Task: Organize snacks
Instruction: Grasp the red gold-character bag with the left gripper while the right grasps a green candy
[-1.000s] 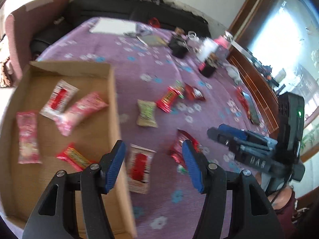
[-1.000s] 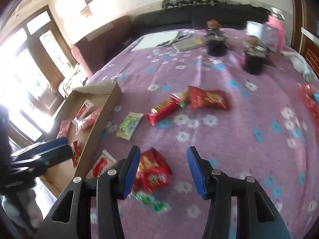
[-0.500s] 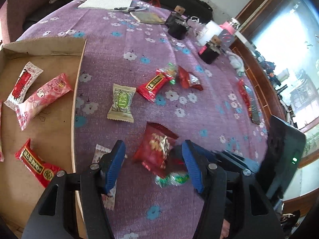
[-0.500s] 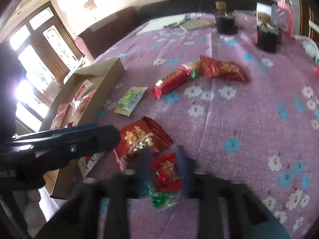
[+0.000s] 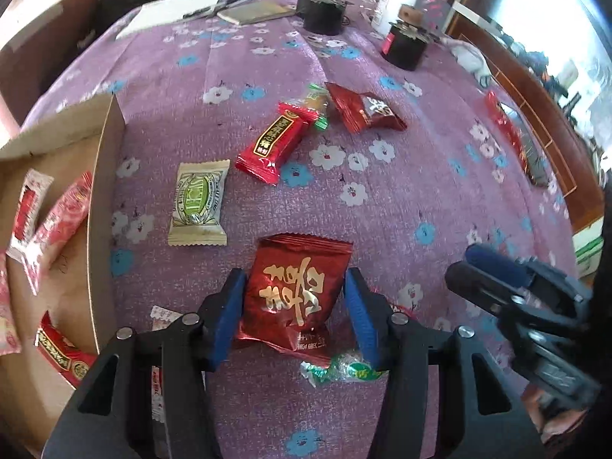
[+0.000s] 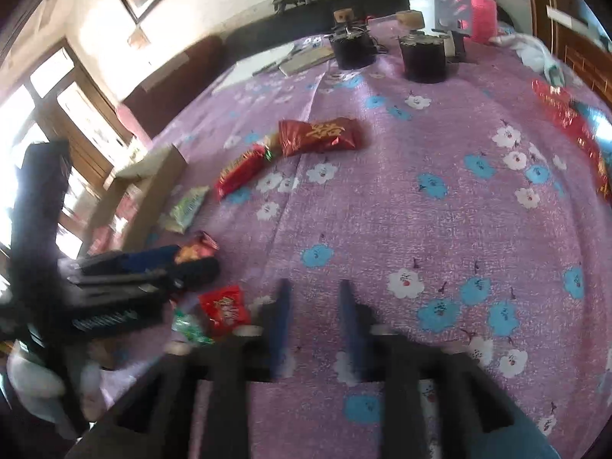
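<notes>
Your left gripper [image 5: 294, 315]: its blue jaws are closing, one on each side of the dark red foil snack packet with gold characters [image 5: 296, 294]; the left pad sits at the packet's edge, the right pad shows a sliver of cloth beside it, so you have no firm squeeze yet.
Packet in the jaws: it lies flat on the purple flowered cloth [image 5: 401, 191] of the worktop, its top edge sticking out past the fingertips.
Under your left jaws: a small green-and-clear wrapped sweet [image 5: 344, 371] lies just below the packet, by the right finger.
Your right gripper [image 6: 313, 321]: its jaws are opening and blurred, with only bare cloth between them.
Beside your right gripper: a small bright red packet [image 6: 225, 308] lies to the left of the jaws, outside them.
Cardboard box [image 5: 101, 191]: it stands at the left, with pink and red snacks inside.
Loose on the cloth: a pale green-labelled packet [image 5: 198, 204], a long red bar packet [image 5: 277, 141] and another dark red foil packet [image 5: 365, 111] lie well apart from your jaws.
</notes>
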`<state>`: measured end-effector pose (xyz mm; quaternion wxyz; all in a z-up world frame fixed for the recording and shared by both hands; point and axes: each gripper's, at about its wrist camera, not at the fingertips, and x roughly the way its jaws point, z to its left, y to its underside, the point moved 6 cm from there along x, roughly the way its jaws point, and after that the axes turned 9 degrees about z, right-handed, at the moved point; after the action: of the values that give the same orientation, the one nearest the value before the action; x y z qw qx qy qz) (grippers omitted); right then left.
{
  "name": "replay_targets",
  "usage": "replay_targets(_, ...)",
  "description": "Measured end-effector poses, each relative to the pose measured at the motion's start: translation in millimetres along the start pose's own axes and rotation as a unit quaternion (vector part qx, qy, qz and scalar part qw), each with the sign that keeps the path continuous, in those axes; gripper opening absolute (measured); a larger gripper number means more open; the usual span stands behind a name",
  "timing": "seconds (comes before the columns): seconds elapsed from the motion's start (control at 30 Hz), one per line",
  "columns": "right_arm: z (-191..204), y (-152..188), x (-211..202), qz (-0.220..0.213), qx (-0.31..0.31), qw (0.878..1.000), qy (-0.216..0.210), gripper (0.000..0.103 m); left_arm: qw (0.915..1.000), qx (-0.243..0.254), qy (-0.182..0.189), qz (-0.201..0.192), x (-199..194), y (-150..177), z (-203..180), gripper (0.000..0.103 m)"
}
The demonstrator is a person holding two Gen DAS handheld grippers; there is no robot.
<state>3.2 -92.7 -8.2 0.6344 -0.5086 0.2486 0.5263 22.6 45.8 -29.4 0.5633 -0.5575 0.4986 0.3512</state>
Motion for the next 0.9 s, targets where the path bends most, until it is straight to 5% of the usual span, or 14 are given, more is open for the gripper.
replay_targets(0.23,43.3,10.6,0.1,0.0,-0.084,0.996,-0.004,0.052,0.9981,-0.017,0.045,-0.038,-30.1,3.7,11.4,0.046)
replay_targets(0.4,87.6,20.5,-6.4,-0.026,-0.179,0.983,-0.008,0.051,0.994,-0.031,0.08,-0.067,-64.7,9.4,23.3,0.046)
replay_targets(0.5,107.9,23.4,7.1,0.0,-0.224,0.975,-0.007,0.047,0.991,-0.044,0.098,-0.08,-82.4,18.4,35.7,0.046)
replay_targets(0.57,111.2,25.1,20.0,0.018,-0.237,0.971,0.012,0.046,0.9894,-0.054,0.106,-0.084,-90.4,25.0,45.9,0.046)
replay_targets(0.67,108.5,29.9,36.2,0.038,-0.241,0.969,0.036,0.029,0.988,-0.069,0.105,-0.089,-98.0,36.1,63.0,0.046)
replay_targets(0.9,102.3,36.8,29.8,0.025,-0.231,0.971,0.062,0.019,0.9842,-0.113,0.083,-0.108,-111.7,66.7,118.2,0.046)
